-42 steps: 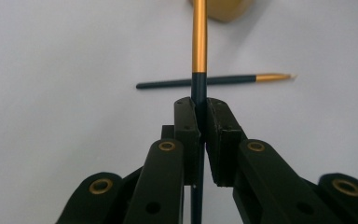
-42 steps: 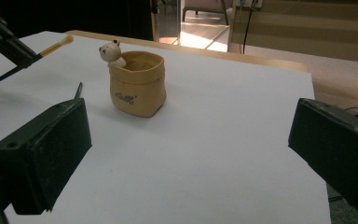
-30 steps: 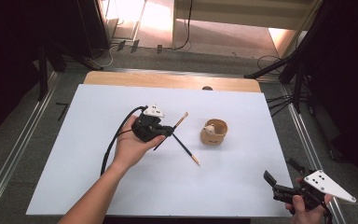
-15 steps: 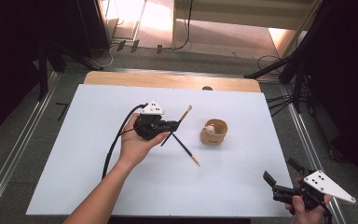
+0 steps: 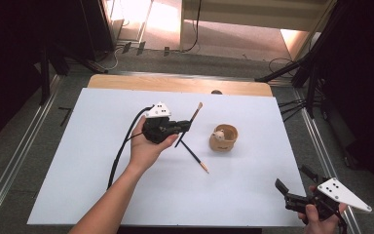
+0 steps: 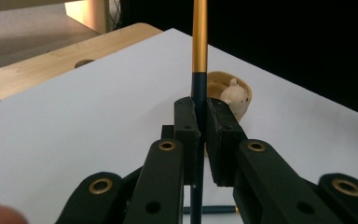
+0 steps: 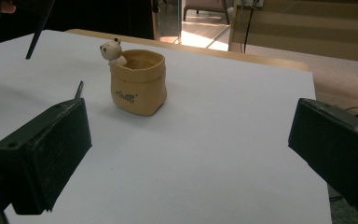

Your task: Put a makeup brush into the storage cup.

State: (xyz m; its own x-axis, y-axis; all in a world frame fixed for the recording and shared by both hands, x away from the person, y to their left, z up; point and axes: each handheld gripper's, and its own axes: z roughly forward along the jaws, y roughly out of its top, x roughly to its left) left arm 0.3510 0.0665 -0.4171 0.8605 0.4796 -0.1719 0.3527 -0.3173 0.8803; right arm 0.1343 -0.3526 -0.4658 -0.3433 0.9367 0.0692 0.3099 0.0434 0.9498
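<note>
White tabletop (image 5: 78,146) carries one pot (image 5: 223,138) and two brushes — your left gripper (image 5: 185,126) clamps one brush (image 5: 191,122) beside the pot, the second brush (image 5: 195,156) lies just below; your right gripper (image 5: 292,187) gapes empty.

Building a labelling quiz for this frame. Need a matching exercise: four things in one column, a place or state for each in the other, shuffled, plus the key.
Things
1. left gripper
2. right gripper
3. second pencil
4. tan pen holder with bear figure

Places or states
A. lying flat on the white table, nothing gripping it
B. jaws wide apart, nothing between them, near the table's front right corner
C. standing upright, right of both pencils
D. jaws shut on a dark blue and gold pencil, held above the table

Pairs: 1-D, 2-B, 3-A, 4-C
</note>
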